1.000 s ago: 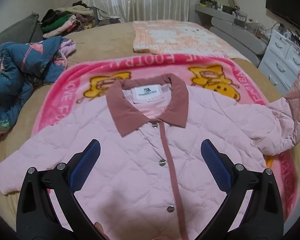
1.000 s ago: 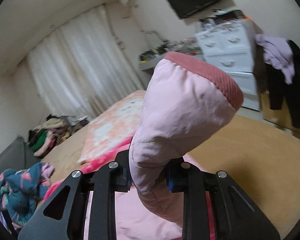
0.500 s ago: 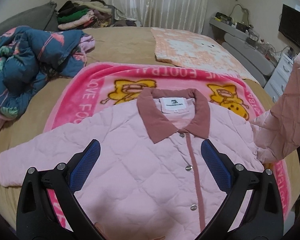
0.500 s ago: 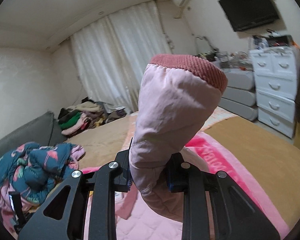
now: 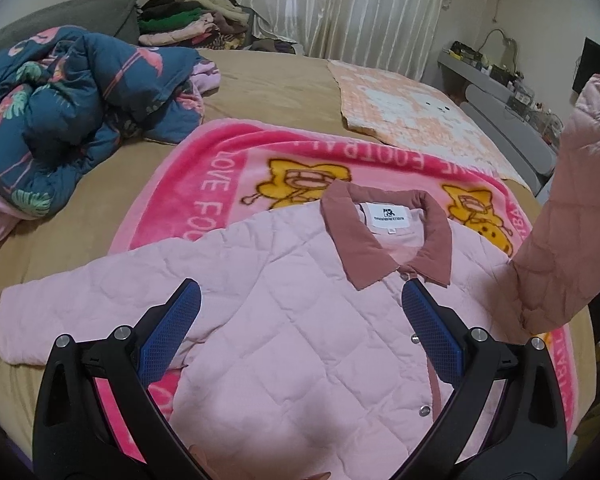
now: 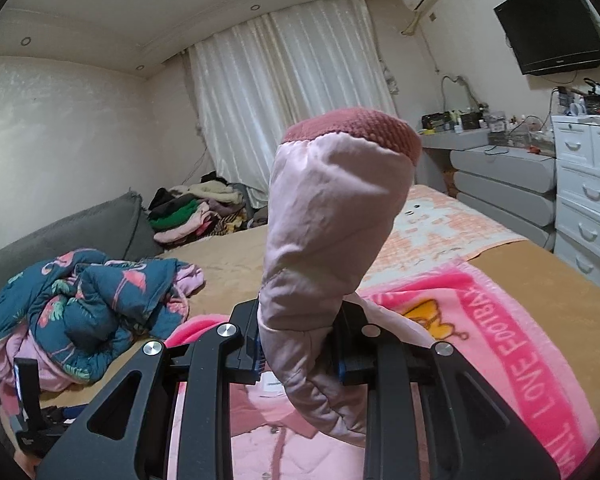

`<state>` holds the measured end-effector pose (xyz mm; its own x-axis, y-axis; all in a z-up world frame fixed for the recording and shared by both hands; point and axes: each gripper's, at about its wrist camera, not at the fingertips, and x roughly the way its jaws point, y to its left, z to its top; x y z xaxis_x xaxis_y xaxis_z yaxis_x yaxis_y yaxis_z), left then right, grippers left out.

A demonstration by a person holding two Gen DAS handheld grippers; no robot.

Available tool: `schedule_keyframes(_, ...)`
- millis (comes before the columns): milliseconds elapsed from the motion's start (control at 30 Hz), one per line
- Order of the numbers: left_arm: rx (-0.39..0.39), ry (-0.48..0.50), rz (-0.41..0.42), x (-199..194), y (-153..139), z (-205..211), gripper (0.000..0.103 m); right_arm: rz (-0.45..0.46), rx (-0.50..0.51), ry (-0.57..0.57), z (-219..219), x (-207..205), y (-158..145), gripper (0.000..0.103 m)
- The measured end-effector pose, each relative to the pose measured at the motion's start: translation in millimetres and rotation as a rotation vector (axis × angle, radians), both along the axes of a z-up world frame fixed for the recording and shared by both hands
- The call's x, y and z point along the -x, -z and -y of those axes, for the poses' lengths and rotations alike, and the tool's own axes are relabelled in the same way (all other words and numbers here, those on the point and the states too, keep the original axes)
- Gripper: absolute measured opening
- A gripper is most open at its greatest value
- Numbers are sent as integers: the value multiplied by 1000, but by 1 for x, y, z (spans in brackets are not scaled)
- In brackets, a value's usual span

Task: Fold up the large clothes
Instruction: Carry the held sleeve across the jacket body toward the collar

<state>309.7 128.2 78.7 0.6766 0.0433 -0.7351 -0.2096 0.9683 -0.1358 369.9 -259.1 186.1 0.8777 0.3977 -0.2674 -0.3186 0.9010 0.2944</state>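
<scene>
Left wrist view: the left gripper (image 5: 300, 328) hangs with its blue-padded fingers (image 5: 170, 332) spread wide and nothing between them, above the chest of a pink quilted jacket (image 5: 300, 320). The jacket lies front-up, snapped along its placket, on a pink cartoon blanket (image 5: 220, 168) that covers part of the tan bed (image 5: 268, 80). Its dusty-rose collar (image 5: 380, 236) points toward the far side, and one sleeve (image 5: 80, 316) lies flat on the left, reaching past the blanket's edge onto the bed. The other sleeve (image 5: 572, 216) rises off the blanket at the right edge. In the right wrist view, the right gripper (image 6: 300, 352) has its fingers clenched on that raised sleeve, whose ribbed cuff (image 6: 356, 128) stands above them. Farther off, a crumpled navy flamingo-print quilt (image 5: 72, 112) sits on the left, a peach towel (image 5: 412, 104) lies beyond the blanket, and a pile of clothes (image 5: 188, 20) rests by the curtains (image 5: 340, 8).
</scene>
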Motion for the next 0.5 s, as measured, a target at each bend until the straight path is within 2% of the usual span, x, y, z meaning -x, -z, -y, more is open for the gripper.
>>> schedule_keyframes(267,67,-4,12,11,4,-22,94,-27,28,-83,-50,0,26,24)
schedule_keyframes(500,115,-38,23,20,16,-44,94,-79,50,-145,-90,-2,60,24)
